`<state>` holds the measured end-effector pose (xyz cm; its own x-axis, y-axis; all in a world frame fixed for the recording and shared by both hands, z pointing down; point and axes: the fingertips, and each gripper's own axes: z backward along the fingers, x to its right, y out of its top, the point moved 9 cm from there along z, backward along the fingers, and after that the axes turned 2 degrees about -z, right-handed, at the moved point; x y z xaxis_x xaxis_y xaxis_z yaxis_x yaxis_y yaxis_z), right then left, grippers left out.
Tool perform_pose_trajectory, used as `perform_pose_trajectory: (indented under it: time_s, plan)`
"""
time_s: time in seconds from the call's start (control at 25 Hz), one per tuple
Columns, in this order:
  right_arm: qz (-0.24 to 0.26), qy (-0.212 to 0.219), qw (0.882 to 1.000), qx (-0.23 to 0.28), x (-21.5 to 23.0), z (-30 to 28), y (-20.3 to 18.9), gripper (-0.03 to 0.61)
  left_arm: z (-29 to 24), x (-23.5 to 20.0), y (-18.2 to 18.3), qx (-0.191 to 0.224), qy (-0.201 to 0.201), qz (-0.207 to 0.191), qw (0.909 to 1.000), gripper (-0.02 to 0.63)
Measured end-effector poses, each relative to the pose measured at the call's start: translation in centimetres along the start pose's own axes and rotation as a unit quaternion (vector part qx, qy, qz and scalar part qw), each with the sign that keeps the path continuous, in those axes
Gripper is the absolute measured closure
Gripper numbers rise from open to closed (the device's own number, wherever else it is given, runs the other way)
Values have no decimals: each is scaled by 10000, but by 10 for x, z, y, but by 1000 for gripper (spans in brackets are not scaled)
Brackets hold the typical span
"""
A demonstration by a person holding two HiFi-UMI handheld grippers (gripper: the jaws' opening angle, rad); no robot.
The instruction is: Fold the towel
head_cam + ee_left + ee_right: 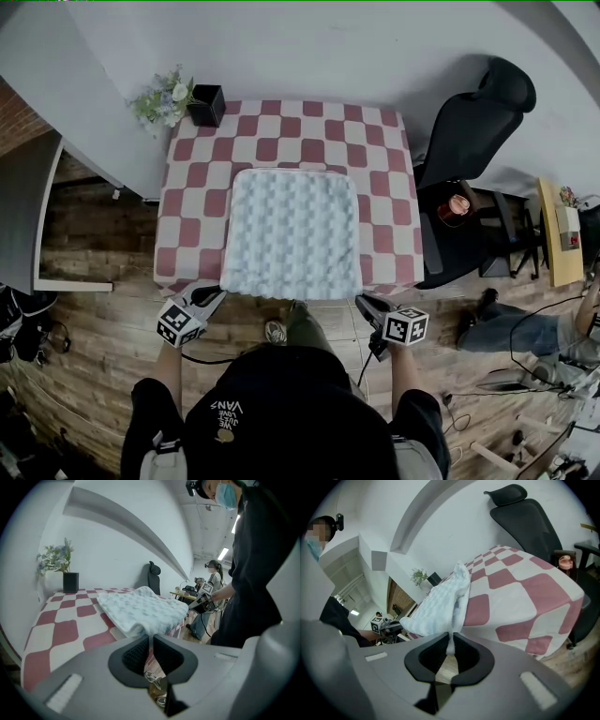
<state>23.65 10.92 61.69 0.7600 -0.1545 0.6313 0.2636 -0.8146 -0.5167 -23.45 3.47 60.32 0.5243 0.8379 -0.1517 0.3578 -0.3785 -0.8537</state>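
Two towel (295,234) corners clamped tight by left tool (212,293) and right tool (368,303); grasp apparently complete, next carry both to far edge.

We see a pale white towel (295,232) with a bumpy grid pattern, on a tablecloth (192,178) of dusty-red and white checks. At the tablecloth's far left corner stands a black pot (207,104). The chair (473,122) is black, the floor (94,328) brown wood planks.

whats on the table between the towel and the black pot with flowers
Nothing: only bare checked tablecloth lies between the towel and the black pot, as the head view shows.
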Motion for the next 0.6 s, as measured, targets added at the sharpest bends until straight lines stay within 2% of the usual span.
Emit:
perform_pose_trajectory:
  time_s: [0.12, 0.24, 0.28, 0.48, 0.6]
  plan:
    - [225, -182, 9987, -416, 2, -4, 1, 522, -2, -1, -1, -72, 22, 98, 9999, 584]
    - [511, -300, 9962, -644, 3, -3, 13, 446, -5, -2, -1, -111, 41, 203, 9997, 584]
    - [595, -292, 9957, -652, 4, -2, 21, 414, -6, -3, -1, -127, 48, 236, 9996, 584]
    - [1106, -62, 9917, -648, 4, 16, 78, 356, -11, -5, -1, -213, 99, 368, 9990, 584]
    - [1192, -143, 9927, -151, 16, 27, 127, 356, -12, -5, -1, -231, 138, 441, 9987, 584]
